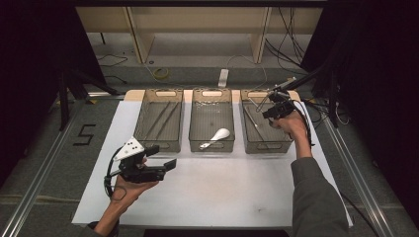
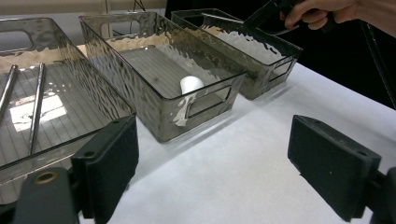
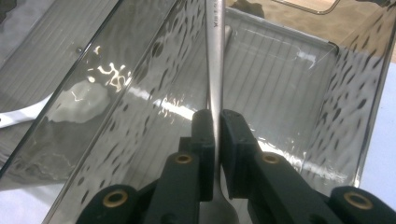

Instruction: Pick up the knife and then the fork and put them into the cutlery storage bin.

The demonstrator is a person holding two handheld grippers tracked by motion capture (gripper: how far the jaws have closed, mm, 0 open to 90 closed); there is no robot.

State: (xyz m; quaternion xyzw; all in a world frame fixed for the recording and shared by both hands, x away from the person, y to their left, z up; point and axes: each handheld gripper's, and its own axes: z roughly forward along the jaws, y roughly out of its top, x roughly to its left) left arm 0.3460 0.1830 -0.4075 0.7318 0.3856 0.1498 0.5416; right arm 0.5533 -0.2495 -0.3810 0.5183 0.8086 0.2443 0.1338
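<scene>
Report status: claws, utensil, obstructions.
Right claw shut on metal utensil, over right bin. Left claw open, empty, above table. Nothing in the way.

High view from above the person's side, looking forward and down on the table [image 1: 207, 192], left gripper view low and level toward three bins, right gripper view close, looking down into the right bin [image 3: 299, 70], seen from all three
</scene>
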